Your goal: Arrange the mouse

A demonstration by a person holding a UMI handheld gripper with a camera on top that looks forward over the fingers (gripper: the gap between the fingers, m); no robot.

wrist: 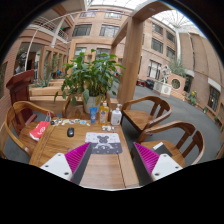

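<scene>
Your tongs (111, 160) stand apart, holding nothing. The small dark rounded mouse (70, 131) lies on the wooden slatted surface (60, 145), ahead of the left finger. Judged light, rigid, smooth-shelled: grip it across its flanks.

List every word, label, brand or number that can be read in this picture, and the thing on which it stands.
No text can be read.
Small bottles and cartons at the far edge of the wooden table: labels too small and blurred.
Flat red item: no legible print.
Open tool: no markings visible.
</scene>
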